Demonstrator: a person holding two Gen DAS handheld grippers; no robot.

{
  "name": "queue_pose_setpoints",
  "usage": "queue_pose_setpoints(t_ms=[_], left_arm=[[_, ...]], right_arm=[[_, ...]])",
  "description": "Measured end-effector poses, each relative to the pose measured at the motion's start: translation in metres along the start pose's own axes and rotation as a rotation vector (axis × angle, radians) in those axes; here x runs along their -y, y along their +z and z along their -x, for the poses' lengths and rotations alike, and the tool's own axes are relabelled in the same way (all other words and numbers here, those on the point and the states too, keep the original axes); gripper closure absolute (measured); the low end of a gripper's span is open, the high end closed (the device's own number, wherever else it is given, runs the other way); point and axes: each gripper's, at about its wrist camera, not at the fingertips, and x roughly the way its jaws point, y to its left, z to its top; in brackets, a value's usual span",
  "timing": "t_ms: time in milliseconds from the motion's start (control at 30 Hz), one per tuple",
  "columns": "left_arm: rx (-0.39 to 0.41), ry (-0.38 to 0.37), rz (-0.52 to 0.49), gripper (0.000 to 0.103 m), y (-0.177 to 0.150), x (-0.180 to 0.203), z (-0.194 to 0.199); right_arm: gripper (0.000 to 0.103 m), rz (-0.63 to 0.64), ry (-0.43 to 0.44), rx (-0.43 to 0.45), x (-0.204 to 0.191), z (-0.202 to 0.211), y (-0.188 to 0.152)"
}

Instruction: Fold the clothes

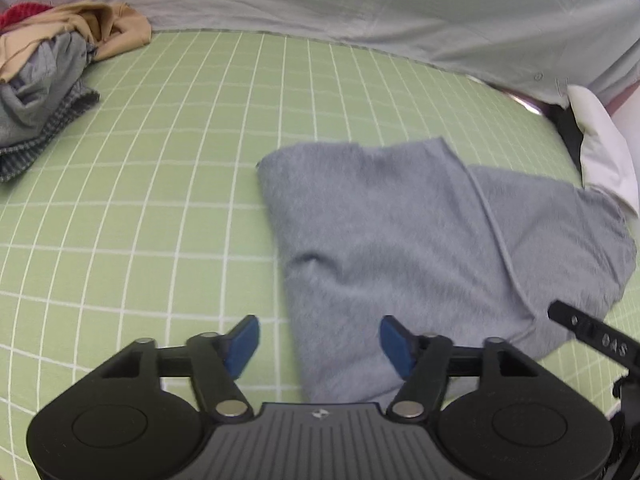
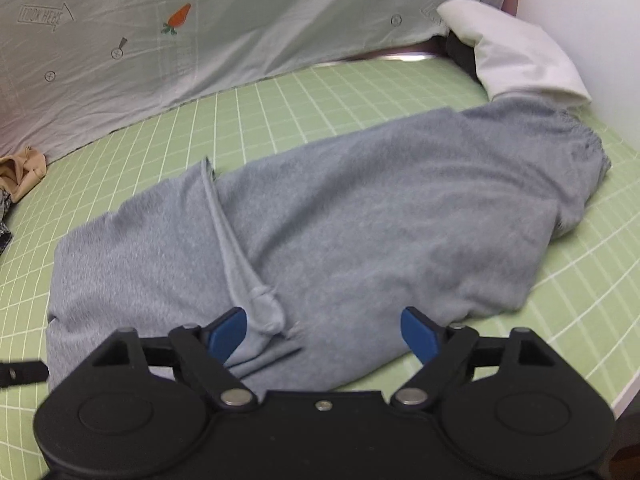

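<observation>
Grey fleece garment (image 1: pixel 420 240) lies folded over on the green checked sheet (image 1: pixel 160 200), right of centre in the left wrist view. Left gripper (image 1: pixel 320 346) hangs above its near edge, jaws apart, blue pads (image 1: pixel 244 344) clear of the cloth, nothing held. A heap of other clothes (image 1: pixel 52 80), tan, grey and red, sits at the far left, well apart. Pale printed bedding (image 1: pixel 360 12) runs behind; a white pillow (image 1: pixel 600 152) lies at right.

Right wrist view: the garment (image 2: pixel 360 208) spreads across the sheet (image 2: pixel 320 88), a drawcord (image 2: pixel 232 240) lying on it. Right gripper (image 2: pixel 322 332) stands wide, gripping nothing, hovering over the near edge. The pillow (image 2: pixel 520 52) touches the garment's far end.
</observation>
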Motion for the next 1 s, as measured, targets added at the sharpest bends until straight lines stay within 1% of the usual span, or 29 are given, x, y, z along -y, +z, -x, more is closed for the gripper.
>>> queue_pose_setpoints(t_ms=[100,167,267,400,500,633,700,800,900,967,1000], left_arm=[[0.009,0.019,-0.037,0.025,0.010,0.027,-0.007],[0.008,0.022,-0.058,0.016,0.015,0.043,-0.013],[-0.009,0.030,-0.049,0.016,0.017,0.062,-0.026],[-0.042,0.046,-0.028,0.016,0.016,0.079,-0.045],[-0.073,0.082,-0.016,0.016,0.016,0.089,-0.058],[-0.115,0.152,0.054,0.015,0.017,0.095,-0.074],[-0.133,0.191,0.069,0.015,0.017,0.099,-0.080],[-0.157,0.242,0.087,0.012,0.017,0.105,-0.088],[-0.176,0.278,0.107,0.008,0.020,0.110,-0.093],[-0.187,0.289,0.133,0.005,0.021,0.110,-0.095],[-0.192,0.295,0.143,0.003,0.021,0.110,-0.096]], right_arm=[[0.012,0.004,0.009,0.005,0.025,-0.001,0.010],[0.009,0.001,0.000,0.012,0.045,-0.004,0.017],[0.005,-0.031,-0.024,0.034,0.084,-0.008,0.028],[0.004,-0.102,-0.050,0.049,0.145,-0.022,0.044],[0.003,-0.136,-0.093,0.061,0.191,-0.036,0.056],[0.002,-0.200,-0.158,0.054,0.251,-0.065,0.075],[0.002,-0.243,-0.176,0.046,0.277,-0.083,0.086],[0.002,-0.300,-0.190,0.042,0.306,-0.106,0.103],[0.002,-0.353,-0.172,0.041,0.327,-0.129,0.120],[0.000,-0.362,-0.165,0.041,0.332,-0.141,0.129],[0.000,-0.356,-0.177,0.042,0.332,-0.147,0.132]])
